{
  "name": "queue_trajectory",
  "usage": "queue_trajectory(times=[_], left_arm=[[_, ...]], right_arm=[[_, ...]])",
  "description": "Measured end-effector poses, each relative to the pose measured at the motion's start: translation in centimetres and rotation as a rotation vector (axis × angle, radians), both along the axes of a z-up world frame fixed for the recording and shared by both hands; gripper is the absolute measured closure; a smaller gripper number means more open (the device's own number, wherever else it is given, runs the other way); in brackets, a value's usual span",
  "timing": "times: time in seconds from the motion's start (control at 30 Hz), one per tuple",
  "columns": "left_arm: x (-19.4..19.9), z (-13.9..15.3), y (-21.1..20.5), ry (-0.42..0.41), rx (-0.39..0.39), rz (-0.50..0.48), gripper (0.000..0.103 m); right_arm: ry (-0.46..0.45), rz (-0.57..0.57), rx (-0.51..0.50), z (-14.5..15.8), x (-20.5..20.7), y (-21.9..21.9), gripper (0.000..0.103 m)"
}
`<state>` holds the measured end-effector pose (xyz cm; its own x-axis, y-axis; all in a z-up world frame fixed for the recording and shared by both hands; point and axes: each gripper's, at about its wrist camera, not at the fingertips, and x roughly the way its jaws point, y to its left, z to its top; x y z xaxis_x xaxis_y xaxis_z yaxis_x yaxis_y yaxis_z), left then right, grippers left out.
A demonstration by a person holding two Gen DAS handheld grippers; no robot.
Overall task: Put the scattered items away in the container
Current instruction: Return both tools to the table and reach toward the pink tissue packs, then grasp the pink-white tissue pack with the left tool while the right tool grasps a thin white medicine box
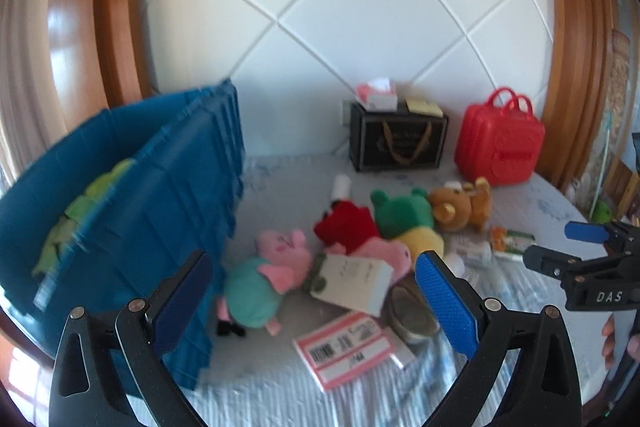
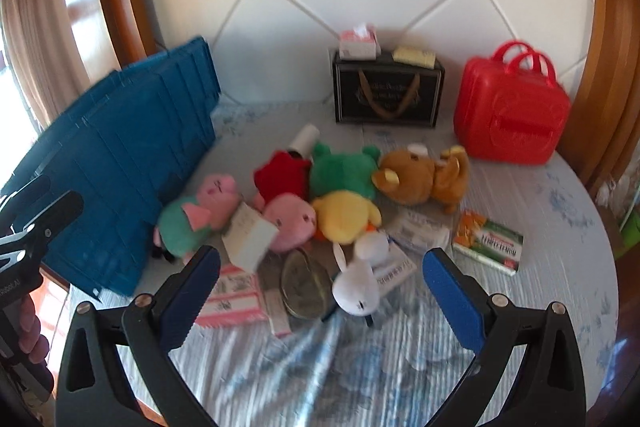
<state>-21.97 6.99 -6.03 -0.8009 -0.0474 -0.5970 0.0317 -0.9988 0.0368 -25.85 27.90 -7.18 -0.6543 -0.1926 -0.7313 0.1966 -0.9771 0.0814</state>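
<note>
From the left wrist view, the left gripper (image 1: 316, 291) is hanging over the bed (image 1: 280, 387) with its jaws spread wide and empty, so it looks like it's lining up a pick on the white box (image 1: 354, 281) or the pig plush (image 1: 264, 279) right beside the blue crate (image 1: 132, 211), whose inside is mostly cut off apart from something green. From the right wrist view, the right gripper (image 2: 320, 291) is also gaping open with nothing in it, hovering near the white bunny (image 2: 358, 283), and I'd guess it needs to drop lower; everything's blurry, so the labels aren't readable.

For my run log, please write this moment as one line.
left gripper: open, empty | right gripper: open, empty | blue crate: green plush inside | plush toys, boxes: scattered on bed
</note>
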Motion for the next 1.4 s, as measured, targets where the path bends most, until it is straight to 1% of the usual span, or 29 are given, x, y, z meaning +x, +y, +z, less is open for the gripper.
queue_trajectory(times=[0.07, 0.13, 0.2, 0.27, 0.33, 0.4, 0.57, 0.7, 0.8, 0.97, 1.0, 1.07, 1.1, 1.13, 1.2, 1.23, 1.27, 1.3, 1.33, 1.4], left_arm=[[-0.4, -2.7, 0.6, -0.048, -0.023, -0.008, 0.001], [-0.9, -4.7, 0.7, -0.086, -0.04, -0.016, 0.001], [-1.4, -7.0, 0.5, -0.126, -0.043, -0.035, 0.001], [-1.7, -9.0, 0.1, -0.149, -0.042, -0.052, 0.001], [-2.0, -11.4, -0.5, -0.17, -0.039, -0.092, 0.001], [-2.3, -13.5, -0.8, -0.182, -0.04, -0.155, 0.001], [-3.3, -18.2, -0.8, -0.195, -0.09, -0.303, 0.001], [-4.6, -21.0, -0.4, -0.22, -0.131, -0.365, 0.001], [-5.6, -21.5, -0.6, -0.208, -0.063, -0.413, 0.0], [-6.4, -21.9, -0.9, -0.209, -0.003, -0.458, 0.0], [-6.3, -21.8, -1.1, -0.212, -0.005, -0.465, 0.0], [-5.7, -21.5, -1.3, -0.202, -0.047, -0.487, 0.0], [-5.4, -21.3, -1.4, -0.193, -0.072, -0.494, 0.0], [-5.2, -21.3, -1.5, -0.189, -0.087, -0.5, 0.0], [-5.2, -21.7, -1.2, -0.213, -0.098, -0.527, 0.0], [-5.2, -22.0, -1.0, -0.225, -0.11, -0.534, 0.0], [-5.0, -22.3, -0.8, -0.217, -0.135, -0.541, 0.0], [-4.8, -22.4, -0.7, -0.205, -0.156, -0.548, 0.0], [-4.8, -22.5, -0.6, -0.201, -0.163, -0.552, 0.0], [-5.3, -22.7, -0.6, -0.207, -0.143, -0.536, 0.0]], right_arm=[[-0.047, -0.005, -0.018, -2.2, -0.2, 0.8, 0.0], [-0.086, -0.003, -0.037, -4.2, -0.1, 1.1, 0.0], [-0.117, -0.011, -0.041, -6.1, -0.2, 0.9, 0.0], [-0.135, -0.021, -0.049, -7.9, -0.2, 0.6, 0.0], [-0.152, -0.036, -0.06, -9.9, -0.1, 0.1, 0.0], [-0.174, -0.068, -0.065, -12.1, 0.3, -0.4, 0.0], [-0.218, -0.144, -0.082, -17.1, 1.2, -1.5, 0.0], [-0.229, -0.18, -0.094, -19.7, 1.3, -2.7, 0.0], [-0.227, -0.189, -0.078, -20.7, 1.0, -3.6, 0.0], [-0.22, -0.202, -0.059, -21.8, 0.4, -4.4, 0.0], [-0.222, -0.207, -0.06, -22.0, 0.3, -4.4, 0.0], [-0.228, -0.189, -0.044, -22.2, 0.0, -4.8, 0.002], [-0.229, -0.177, -0.025, -22.2, -0.2, -5.1, 0.008], [-0.229, -0.168, -0.01, -22.2, -0.2, -5.4, 0.019], [-0.234, -0.147, -0.002, -22.3, -0.3, -5.7, 0.031], [-0.243, -0.135, -0.008, -22.5, -0.6, -5.9, 0.031], [-0.249, -0.12, -0.002, -22.8, -0.8, -6.1, 0.03], [-0.244, -0.101, 0.028, -22.9, -1.1, -6.5, 0.031], [-0.239, -0.08, 0.046, -22.9, -1.3, -6.9, 0.031], [-0.219, -0.059, 0.072, -23.1, -1.8, -7.4, 0.031]])
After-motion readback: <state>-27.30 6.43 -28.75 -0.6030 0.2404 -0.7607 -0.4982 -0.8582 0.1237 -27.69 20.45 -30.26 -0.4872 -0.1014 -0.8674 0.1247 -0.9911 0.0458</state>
